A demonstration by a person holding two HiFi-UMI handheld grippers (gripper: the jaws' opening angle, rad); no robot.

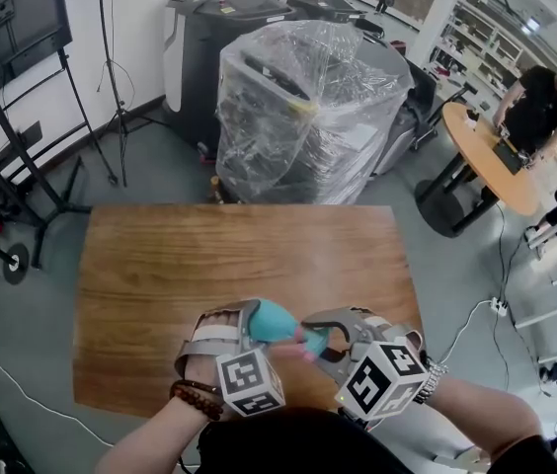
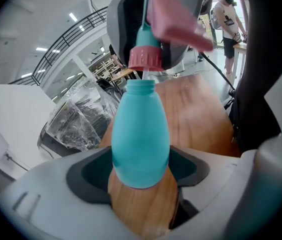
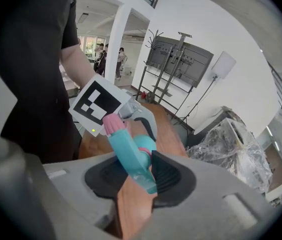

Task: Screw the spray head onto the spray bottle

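Marker cubes [image 1: 249,381] on two grippers fill foreground, above wooden table [image 1: 160,265]. Left gripper [image 1: 251,322] spread wide, clamped round belly of teal bottle [image 2: 140,139], neck up. Right gripper [image 1: 330,339] narrower, pinching spray head [image 3: 128,151]; pink collar [image 2: 145,58] hovers just above bottle neck, unseated, thin tube dipping inside. Bottle likely light, smooth, thin-walled: slippery, dents if squeezed; belly safest hold. Head looks stiffer; best held by body, away from trigger. Plastic-wrapped machine [image 1: 308,107], stand [image 1: 2,166], distant person [image 1: 540,102] well apart; nothing blocks.
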